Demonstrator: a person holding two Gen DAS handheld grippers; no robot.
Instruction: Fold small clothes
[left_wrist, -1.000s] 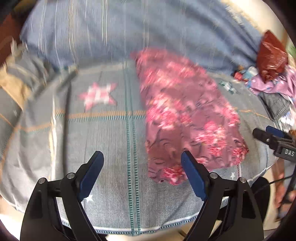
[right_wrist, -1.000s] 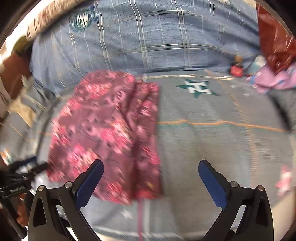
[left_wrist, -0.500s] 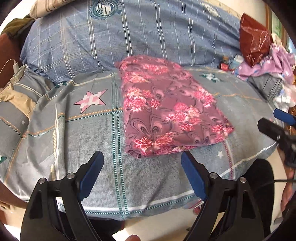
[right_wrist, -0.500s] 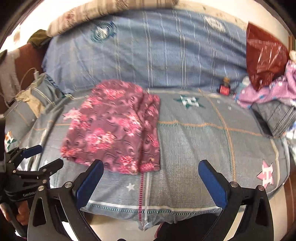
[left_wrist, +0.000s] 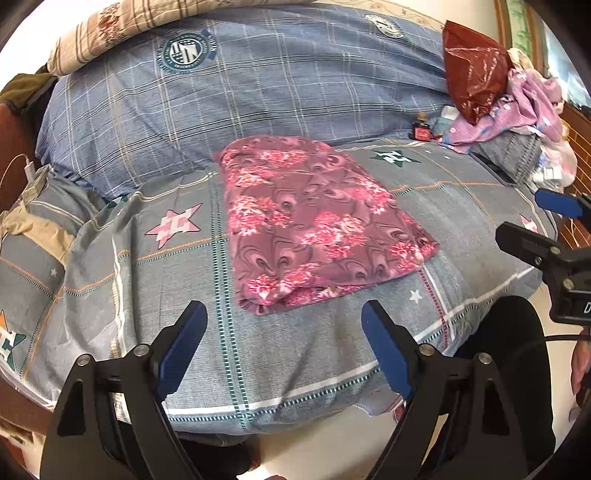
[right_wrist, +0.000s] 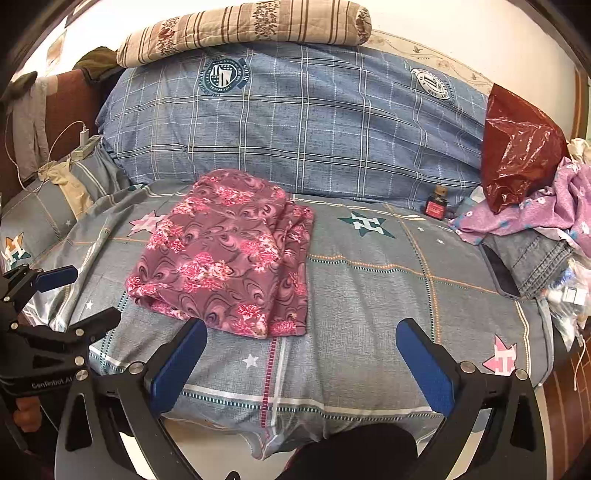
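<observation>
A pink floral garment (left_wrist: 314, 225) (right_wrist: 229, 254) lies folded into a flat rectangle on the grey patterned bed sheet (left_wrist: 155, 280) (right_wrist: 369, 295). My left gripper (left_wrist: 284, 317) hovers open above the sheet's near edge, just short of the garment, with nothing between its blue pads. My right gripper (right_wrist: 299, 332) is open too, held back over the bed's front edge, its left pad close to the garment's near corner but apart from it. Each gripper shows at the side of the other's view, the right gripper (left_wrist: 554, 221) at right and the left gripper (right_wrist: 44, 291) at left.
A big blue plaid pillow (right_wrist: 295, 122) lines the back of the bed, with a striped rolled quilt (right_wrist: 243, 26) on top. At the right lie a red plastic bag (right_wrist: 517, 147), purple clothes (right_wrist: 546, 210), folded jeans (right_wrist: 528, 258) and a small bottle (right_wrist: 436, 203). A dark knee (left_wrist: 509, 369) shows below.
Both grippers have pulled back and risen away from the folded garment, so more of the bed shows. The garment lies still; both grippers stay open.
</observation>
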